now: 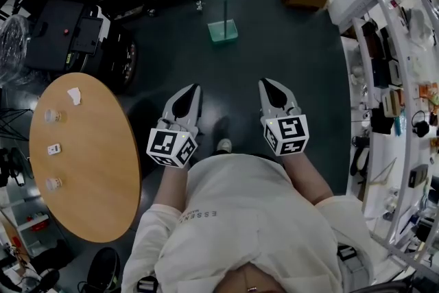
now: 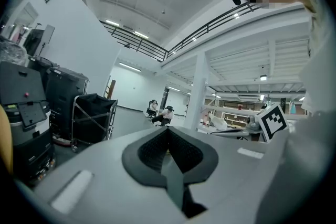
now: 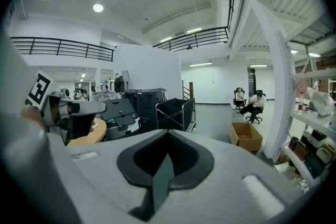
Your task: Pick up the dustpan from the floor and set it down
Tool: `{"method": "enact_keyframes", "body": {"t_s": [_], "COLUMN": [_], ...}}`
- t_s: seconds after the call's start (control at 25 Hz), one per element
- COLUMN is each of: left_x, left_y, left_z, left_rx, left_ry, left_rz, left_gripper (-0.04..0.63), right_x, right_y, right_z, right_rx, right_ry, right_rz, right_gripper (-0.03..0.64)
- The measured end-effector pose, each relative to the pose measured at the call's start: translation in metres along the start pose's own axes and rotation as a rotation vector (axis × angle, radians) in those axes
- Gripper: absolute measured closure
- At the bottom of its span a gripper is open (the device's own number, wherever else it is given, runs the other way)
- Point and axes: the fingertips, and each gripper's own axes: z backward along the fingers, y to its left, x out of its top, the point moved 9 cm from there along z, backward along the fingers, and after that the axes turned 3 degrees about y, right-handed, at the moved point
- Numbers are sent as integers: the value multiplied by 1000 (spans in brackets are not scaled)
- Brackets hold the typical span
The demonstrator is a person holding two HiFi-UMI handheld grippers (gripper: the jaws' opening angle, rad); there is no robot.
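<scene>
The left gripper (image 1: pixel 193 94) has its jaws pressed together with nothing between them, held level above the dark floor (image 1: pixel 274 31). Ahead of both tools and well apart from them, the green dustpan (image 1: pixel 223 31) sits on the floor, its handle (image 1: pixel 225 5) upright. The right gripper (image 1: pixel 268 89) is likewise closed and empty.

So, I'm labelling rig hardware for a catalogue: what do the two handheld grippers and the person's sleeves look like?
Both the left gripper and right gripper have light grey, teardrop-shaped shells tapering to a point, with black textured pads inside. Each carries a white cube with black square markers at its rear. The person wears a pale short-sleeved T-shirt.
</scene>
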Motion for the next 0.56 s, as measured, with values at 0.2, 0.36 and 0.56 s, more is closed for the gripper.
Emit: {"method": "enact_keyframes", "body": {"t_s": [0.2,0.36,0.56], "left_x": [-1,-1,2], "left_y": [1,8,17], "left_z": [5,8,13], "left_rx": [-5,-11,-24], "left_ry": [-12,-16,-15], "left_rz": [-9,-13,-9], "left_gripper": [580,580,580], "right_x": [-1,-1,-1], "right_y": [4,7,16], "right_z": [3,2,-3], "right_rx": [-19,-31,-45], "right_ry": [4,-3,1], "right_rz": [4,10,12], "right_gripper": [626,626,626]}}
